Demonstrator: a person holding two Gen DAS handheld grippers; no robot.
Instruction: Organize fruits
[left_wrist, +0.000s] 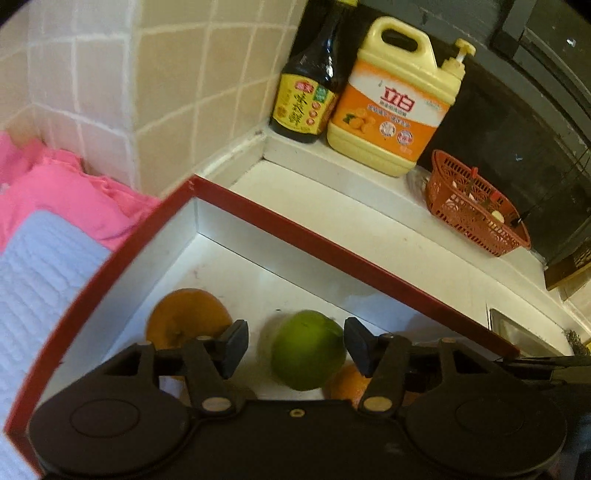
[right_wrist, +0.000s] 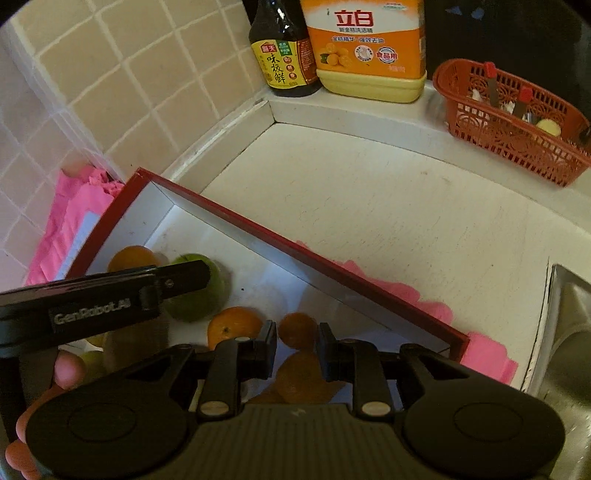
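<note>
White counter (right_wrist: 369, 221) by a tiled wall (right_wrist: 122, 81), with a red box (left_wrist: 332, 251) on a pink cloth (left_wrist: 74, 192). Inside the box, a lime (left_wrist: 306, 350) and oranges (left_wrist: 186, 317). Left claw (left_wrist: 295, 349) wide open around the lime, not touching; right claw (right_wrist: 297, 349) partly open over a small orange (right_wrist: 297, 330), holding nothing.

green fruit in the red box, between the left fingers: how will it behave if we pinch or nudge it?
The green fruit looks round and smooth-skinned, so it would probably roll on the box's flat white floor if nudged. The left gripper is open, its pads flat, so an off-centre pinch may squirt it out. It looks firm, likely heavier than the small oranges.
</note>
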